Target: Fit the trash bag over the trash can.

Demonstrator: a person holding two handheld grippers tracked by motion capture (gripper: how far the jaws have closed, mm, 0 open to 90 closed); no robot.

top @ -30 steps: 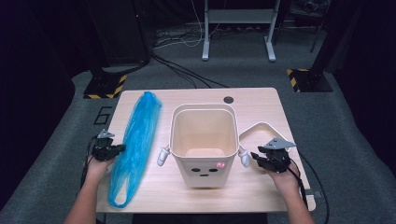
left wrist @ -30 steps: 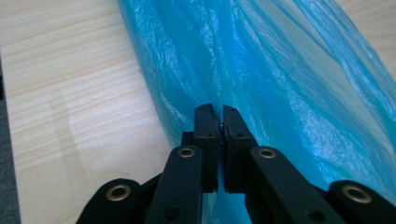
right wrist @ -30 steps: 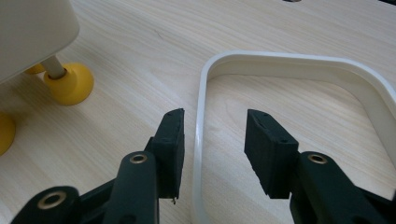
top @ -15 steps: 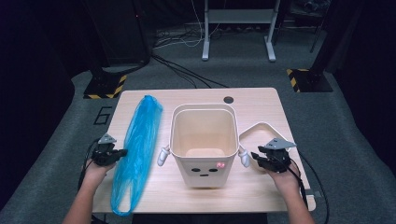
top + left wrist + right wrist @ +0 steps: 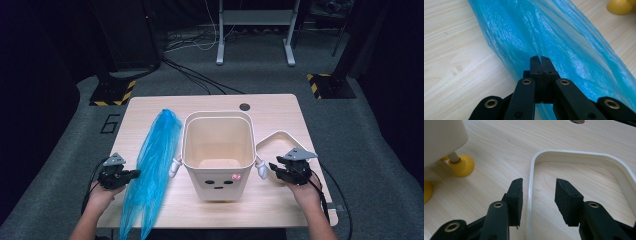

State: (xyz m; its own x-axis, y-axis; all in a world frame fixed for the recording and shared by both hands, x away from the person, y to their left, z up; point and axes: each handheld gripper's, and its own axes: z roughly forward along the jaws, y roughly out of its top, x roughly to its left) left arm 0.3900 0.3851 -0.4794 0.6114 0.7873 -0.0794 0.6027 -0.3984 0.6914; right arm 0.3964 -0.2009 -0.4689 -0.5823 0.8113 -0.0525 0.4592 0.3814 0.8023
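Note:
A long blue plastic bag (image 5: pixel 152 165) lies stretched on the wooden table (image 5: pixel 280 107), left of a white bin (image 5: pixel 217 150) with a face on its front. My left gripper (image 5: pixel 131 174) is at the bag's left edge. In the left gripper view it (image 5: pixel 540 58) is shut, with a fold of the blue bag (image 5: pixel 564 40) pinched between the tips. The bag's near end hangs past the table's front edge. My right gripper (image 5: pixel 274 167) is right of the bin. It (image 5: pixel 538 185) stands open astride the rim of a white ring frame (image 5: pixel 530 195) without pressing on it.
The white ring frame (image 5: pixel 280 140) lies flat to the right of the bin. The bin stands on yellow feet (image 5: pixel 464 165). A round cable hole (image 5: pixel 244 107) is near the table's far edge. Cables and stand legs (image 5: pixel 252 52) lie on the floor beyond.
My left gripper has moved toward the table's near edge with the bag's edge in it, and the bag's near end has slid further over the front edge. The right gripper has stayed put.

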